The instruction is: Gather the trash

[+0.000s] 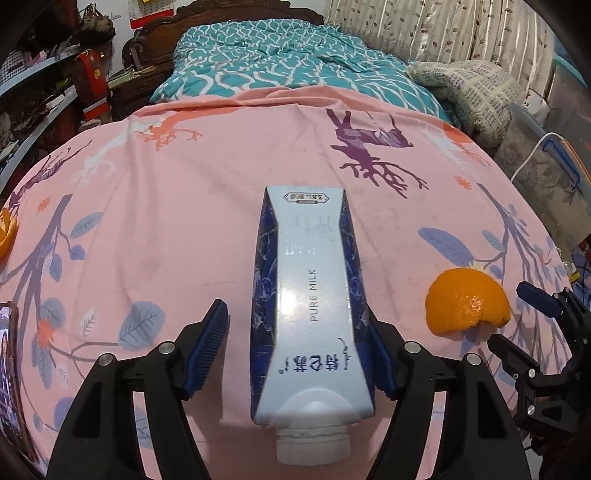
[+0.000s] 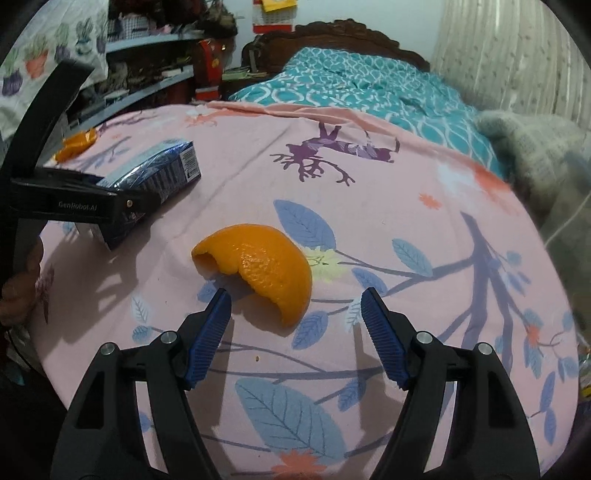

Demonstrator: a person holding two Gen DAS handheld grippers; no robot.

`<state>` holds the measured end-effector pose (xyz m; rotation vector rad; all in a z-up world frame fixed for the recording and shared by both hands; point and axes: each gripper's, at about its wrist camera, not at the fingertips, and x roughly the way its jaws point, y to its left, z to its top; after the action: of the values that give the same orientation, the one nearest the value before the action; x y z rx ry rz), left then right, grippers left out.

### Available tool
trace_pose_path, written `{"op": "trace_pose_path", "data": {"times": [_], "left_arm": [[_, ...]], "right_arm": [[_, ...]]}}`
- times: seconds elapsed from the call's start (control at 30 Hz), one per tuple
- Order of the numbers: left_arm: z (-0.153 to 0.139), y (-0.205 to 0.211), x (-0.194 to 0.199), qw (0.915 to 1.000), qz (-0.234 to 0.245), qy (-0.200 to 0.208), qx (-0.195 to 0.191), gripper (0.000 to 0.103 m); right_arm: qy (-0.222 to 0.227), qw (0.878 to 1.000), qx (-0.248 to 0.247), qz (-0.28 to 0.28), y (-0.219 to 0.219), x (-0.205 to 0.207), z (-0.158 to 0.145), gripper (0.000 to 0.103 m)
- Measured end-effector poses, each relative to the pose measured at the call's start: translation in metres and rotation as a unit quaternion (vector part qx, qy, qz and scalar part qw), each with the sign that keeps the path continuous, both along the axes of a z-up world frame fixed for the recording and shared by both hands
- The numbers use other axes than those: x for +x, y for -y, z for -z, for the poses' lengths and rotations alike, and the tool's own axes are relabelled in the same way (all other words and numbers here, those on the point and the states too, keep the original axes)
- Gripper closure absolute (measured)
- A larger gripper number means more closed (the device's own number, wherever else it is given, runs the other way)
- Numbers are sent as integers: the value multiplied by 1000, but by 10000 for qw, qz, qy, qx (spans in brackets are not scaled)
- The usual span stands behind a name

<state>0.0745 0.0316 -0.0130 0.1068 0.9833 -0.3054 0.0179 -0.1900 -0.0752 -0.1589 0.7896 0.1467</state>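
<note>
Milk carton (image 1: 314, 314): glossy coated card, glare at my 12 o'clock. Orange peel (image 2: 262, 266): dimpled, shiny. Sheet (image 2: 406, 206): matt printed cloth. My pads (image 2: 207, 339): ribbed blue rubber; headboard (image 2: 332, 31) carved wood.

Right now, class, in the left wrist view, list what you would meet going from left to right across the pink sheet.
Phone at the left edge → small orange peel just above it → milk carton between the left gripper fingers → large orange peel → right gripper.
</note>
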Motion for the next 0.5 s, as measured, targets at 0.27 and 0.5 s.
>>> {"op": "trace_pose_path", "data": {"times": [0.27, 0.5], "left_arm": [[1, 1, -1, 10000, 16, 46, 35, 33], [3, 1, 0, 10000, 24, 46, 44, 32]], "right_arm": [[64, 9990, -424, -145, -13, 8, 1, 29], [-89, 9991, -375, -196, -14, 17, 2, 29]]}}
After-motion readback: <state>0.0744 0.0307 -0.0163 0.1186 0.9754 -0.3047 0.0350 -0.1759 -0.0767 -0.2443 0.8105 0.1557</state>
